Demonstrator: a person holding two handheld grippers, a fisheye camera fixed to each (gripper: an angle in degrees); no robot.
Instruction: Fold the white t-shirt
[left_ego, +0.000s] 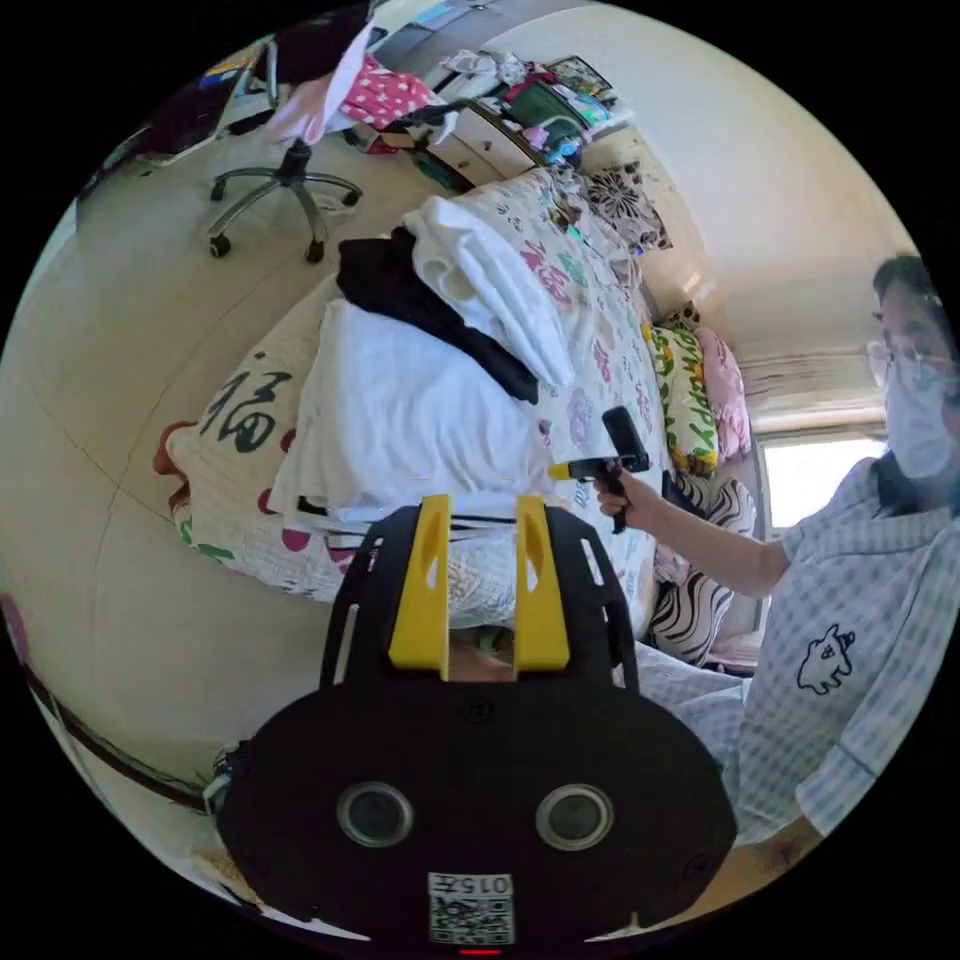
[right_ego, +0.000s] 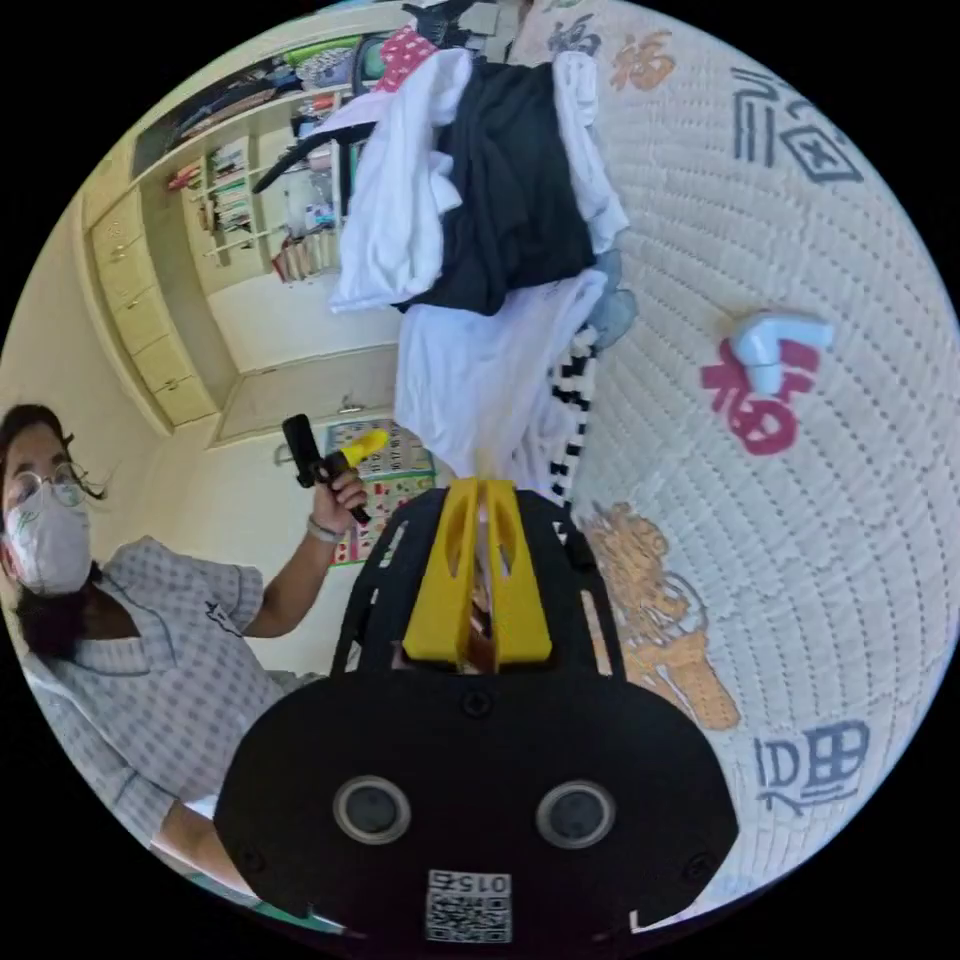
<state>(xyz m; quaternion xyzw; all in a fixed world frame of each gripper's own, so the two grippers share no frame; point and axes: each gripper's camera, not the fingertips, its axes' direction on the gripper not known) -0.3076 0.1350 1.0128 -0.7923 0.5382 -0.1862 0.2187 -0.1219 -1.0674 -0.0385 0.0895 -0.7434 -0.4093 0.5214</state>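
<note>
The white t-shirt (left_ego: 400, 420) lies on the bed (left_ego: 620, 360) at its near edge, over a striped garment (right_ego: 570, 400). A black garment (left_ego: 420, 300) and more white clothes (left_ego: 490, 270) are heaped on its far part. The left claw (left_ego: 480, 510) is spread, just above the shirt's near edge. The right claw (right_ego: 478, 500) is nearly pressed together at the shirt's hem; whether it pinches cloth, I cannot tell.
</note>
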